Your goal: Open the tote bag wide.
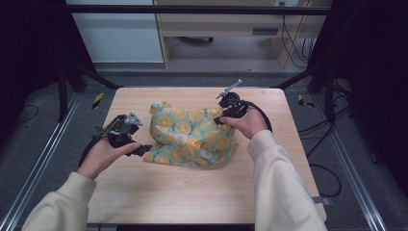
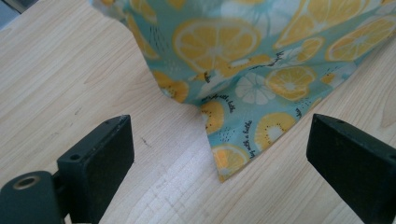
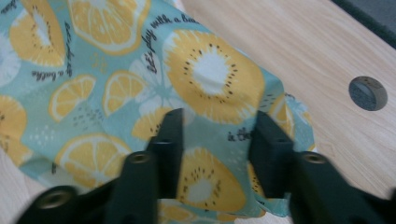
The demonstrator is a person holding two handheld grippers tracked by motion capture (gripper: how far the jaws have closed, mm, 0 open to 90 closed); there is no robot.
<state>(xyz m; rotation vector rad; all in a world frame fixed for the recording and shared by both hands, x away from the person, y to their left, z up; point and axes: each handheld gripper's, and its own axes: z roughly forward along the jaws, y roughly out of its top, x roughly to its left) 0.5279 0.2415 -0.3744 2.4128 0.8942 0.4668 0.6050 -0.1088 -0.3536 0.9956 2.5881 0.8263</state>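
Observation:
A teal cloth (image 1: 187,134) printed with yellow citrus slices lies bunched in the middle of the wooden table (image 1: 192,192). My left gripper (image 1: 144,150) sits at the cloth's lower left corner. In the left gripper view the cloth (image 2: 243,56) tapers to a corner that lies on the wood between the wide-open jaws of my left gripper (image 2: 219,135), touching neither. My right gripper (image 1: 219,120) rests on the cloth's upper right edge. In the right gripper view the jaws of my right gripper (image 3: 217,126) stand partly closed over a raised patch of cloth (image 3: 93,70), with a clear gap between them.
A round hole (image 3: 368,93) is set in the tabletop beyond the cloth's edge. Black frame rails (image 1: 332,159) run along both sides of the table, with cables on the floor at the right. Bare wood lies in front of the cloth.

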